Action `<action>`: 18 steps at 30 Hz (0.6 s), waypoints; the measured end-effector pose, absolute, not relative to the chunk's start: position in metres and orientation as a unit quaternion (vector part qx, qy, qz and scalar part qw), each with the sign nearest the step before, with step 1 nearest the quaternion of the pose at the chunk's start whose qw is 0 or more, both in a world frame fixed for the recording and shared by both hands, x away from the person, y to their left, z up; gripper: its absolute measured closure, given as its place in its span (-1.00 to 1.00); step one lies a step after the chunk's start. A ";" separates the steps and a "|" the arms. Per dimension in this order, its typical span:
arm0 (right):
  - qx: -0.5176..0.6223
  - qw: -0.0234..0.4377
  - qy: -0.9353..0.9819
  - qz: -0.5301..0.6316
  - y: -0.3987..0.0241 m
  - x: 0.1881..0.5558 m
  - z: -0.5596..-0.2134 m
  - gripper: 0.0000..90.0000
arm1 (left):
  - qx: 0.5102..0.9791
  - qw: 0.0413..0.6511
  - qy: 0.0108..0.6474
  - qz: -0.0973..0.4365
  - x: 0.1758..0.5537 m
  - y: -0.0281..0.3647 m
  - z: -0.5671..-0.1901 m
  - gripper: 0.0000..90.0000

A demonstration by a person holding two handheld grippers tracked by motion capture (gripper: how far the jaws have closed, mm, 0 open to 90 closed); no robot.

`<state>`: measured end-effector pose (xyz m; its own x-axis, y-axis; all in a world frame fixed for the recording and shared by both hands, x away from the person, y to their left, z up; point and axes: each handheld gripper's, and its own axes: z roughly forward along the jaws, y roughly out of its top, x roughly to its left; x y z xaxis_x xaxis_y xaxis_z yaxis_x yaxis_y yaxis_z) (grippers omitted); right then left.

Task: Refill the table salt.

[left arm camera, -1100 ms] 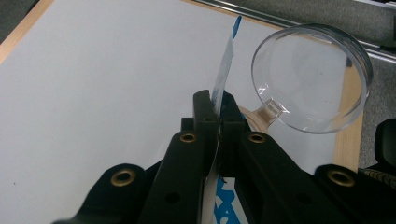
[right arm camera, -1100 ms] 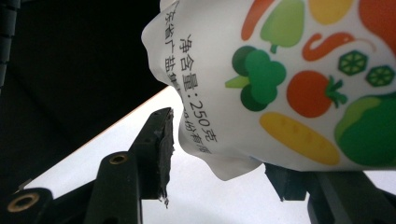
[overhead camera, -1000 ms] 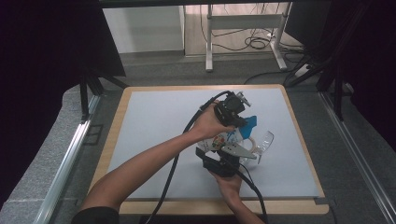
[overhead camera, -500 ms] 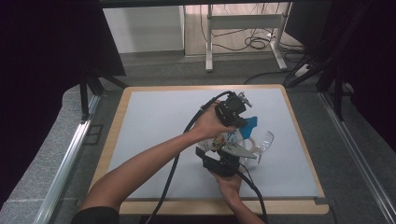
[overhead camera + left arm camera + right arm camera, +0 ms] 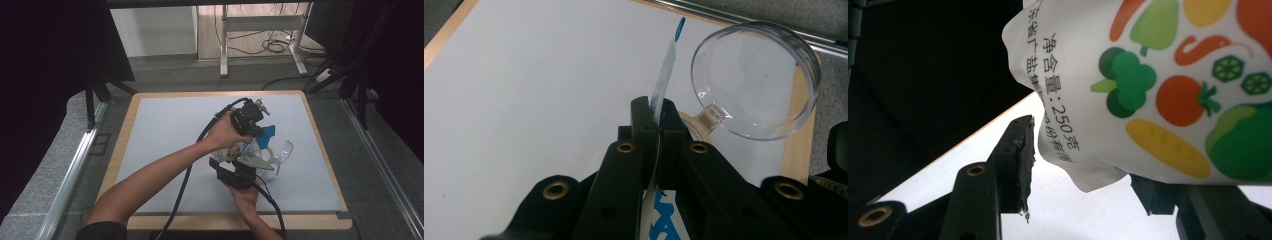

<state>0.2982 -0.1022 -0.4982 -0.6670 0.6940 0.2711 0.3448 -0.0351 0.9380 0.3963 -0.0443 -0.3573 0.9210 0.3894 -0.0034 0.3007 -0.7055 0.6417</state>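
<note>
The pouch hangs over the surface, top edge pinched tight in the left gripper; right gripper sits half-open around its bottom, one pad touching. Clear bowl just beside.

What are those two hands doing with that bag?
A person holds a gripper in each hand over the table. The left gripper is pinched shut on the bag's thin edge. The bag, printed with vegetables, sits between the right gripper's jaws. A clear round cup lies close by.
</note>
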 end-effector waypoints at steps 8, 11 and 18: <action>0.384 0.146 0.679 0.609 -0.101 0.299 -0.499 0.09 | 0.921 0.335 0.186 0.067 0.396 -0.044 -0.357 1.00; 0.385 0.148 0.679 0.607 -0.102 0.300 -0.499 0.10 | 0.921 0.335 0.185 0.068 0.395 -0.045 -0.357 1.00; 0.387 0.147 0.676 0.610 -0.102 0.300 -0.498 0.12 | 0.922 0.333 0.183 0.071 0.393 -0.047 -0.355 1.00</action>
